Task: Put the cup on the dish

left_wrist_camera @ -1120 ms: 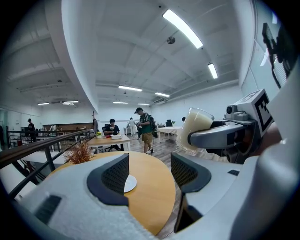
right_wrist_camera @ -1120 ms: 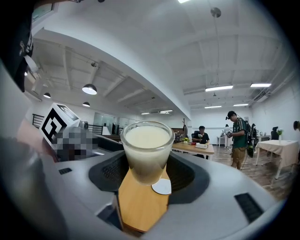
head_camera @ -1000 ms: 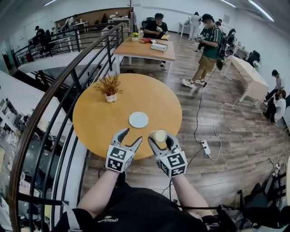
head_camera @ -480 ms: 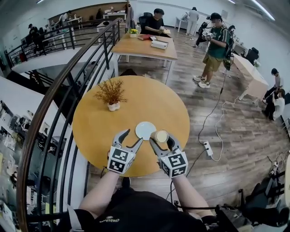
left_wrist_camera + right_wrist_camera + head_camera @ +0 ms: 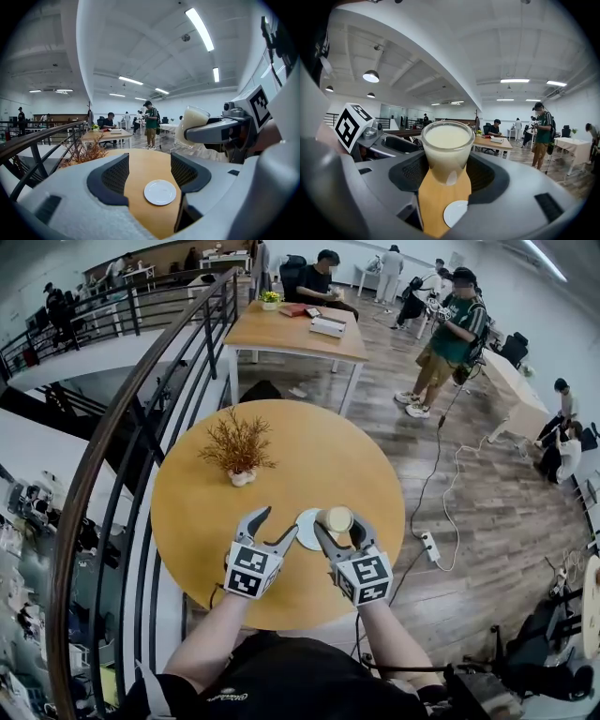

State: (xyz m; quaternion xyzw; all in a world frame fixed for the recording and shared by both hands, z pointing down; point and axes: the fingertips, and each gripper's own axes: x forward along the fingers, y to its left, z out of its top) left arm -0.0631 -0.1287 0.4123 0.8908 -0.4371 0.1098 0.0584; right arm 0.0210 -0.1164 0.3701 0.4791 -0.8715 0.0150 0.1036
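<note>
- We stand at a round wooden table (image 5: 319,446) beside a curved metal railing (image 5: 155,418). An open office floor spreads out behind it.
- A rectangular wooden table (image 5: 295,334) stands farther back with a seated person at its far side. A person in a green shirt (image 5: 450,334) stands on the plank floor to the right.
- A dried plant in a small white pot (image 5: 239,451) sits upright on the round table's left half, well apart from the dish.
- Our left gripper (image 5: 275,521) hovers over the table's near edge. Its jaws are spread wide and nothing is between the pads.
- Our right gripper (image 5: 339,524) is just beside it. Its jaws stand wide but are closed on the cup, with the pads pressing its sides.
- The white dish (image 5: 307,529) lies flat and bare on the tabletop ahead of both grippers. In the left gripper view it shows beyond the open jaws (image 5: 160,192).
- The cup (image 5: 446,150), a clear glass full of creamy pale liquid, is upright in the right gripper. It is clear of the table, above the dish's right edge.
</note>
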